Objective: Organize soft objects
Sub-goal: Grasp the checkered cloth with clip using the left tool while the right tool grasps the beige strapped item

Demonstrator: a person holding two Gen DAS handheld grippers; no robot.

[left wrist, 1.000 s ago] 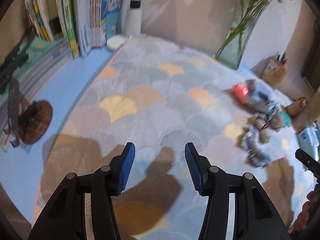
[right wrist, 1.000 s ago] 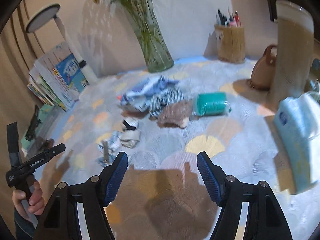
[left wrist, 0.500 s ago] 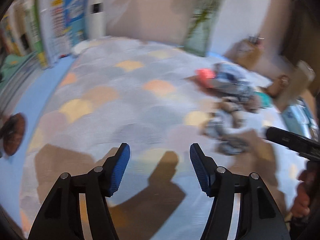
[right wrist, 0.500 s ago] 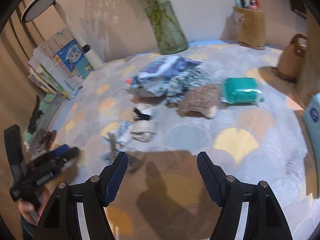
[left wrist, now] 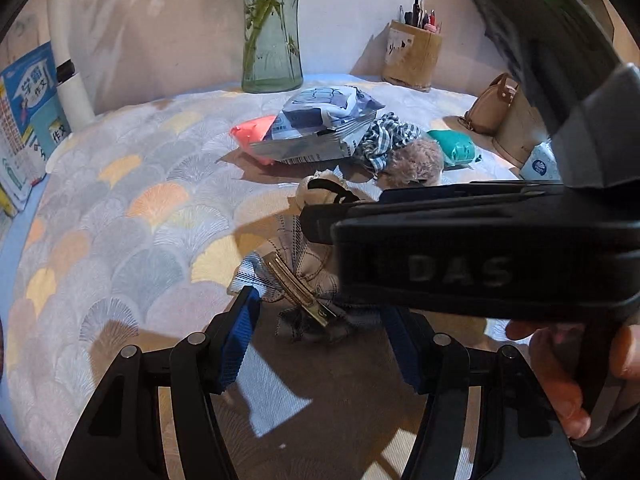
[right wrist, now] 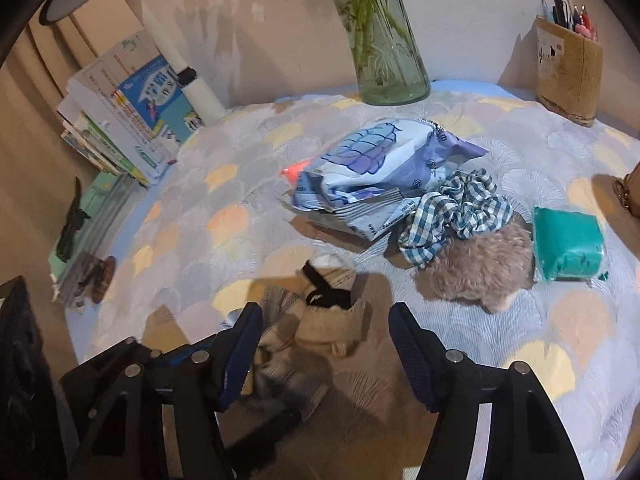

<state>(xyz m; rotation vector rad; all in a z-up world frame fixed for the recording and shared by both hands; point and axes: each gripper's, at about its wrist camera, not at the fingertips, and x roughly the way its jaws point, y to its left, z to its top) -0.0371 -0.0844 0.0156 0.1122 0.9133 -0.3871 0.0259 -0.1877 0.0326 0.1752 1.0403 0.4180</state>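
plaid hair bow [left wrist: 296,280]: limp, light, grab at metal clip | left tongs [left wrist: 320,340] spread, straddling it | right tongs [right wrist: 324,344] spread, narrowing over beige pouch [right wrist: 332,320]

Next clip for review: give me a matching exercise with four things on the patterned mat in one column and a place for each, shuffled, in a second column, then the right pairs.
Things:
1. glass vase
2. teal packet
3. pen holder
4. plaid bow clip

Places:
A. back right corner, by the wall
B. right of the fuzzy brown scrunchie
C. just ahead of the left gripper
D. by the wall, behind the blue and white bag

Pairs: 1-D, 2-B, 3-A, 4-C
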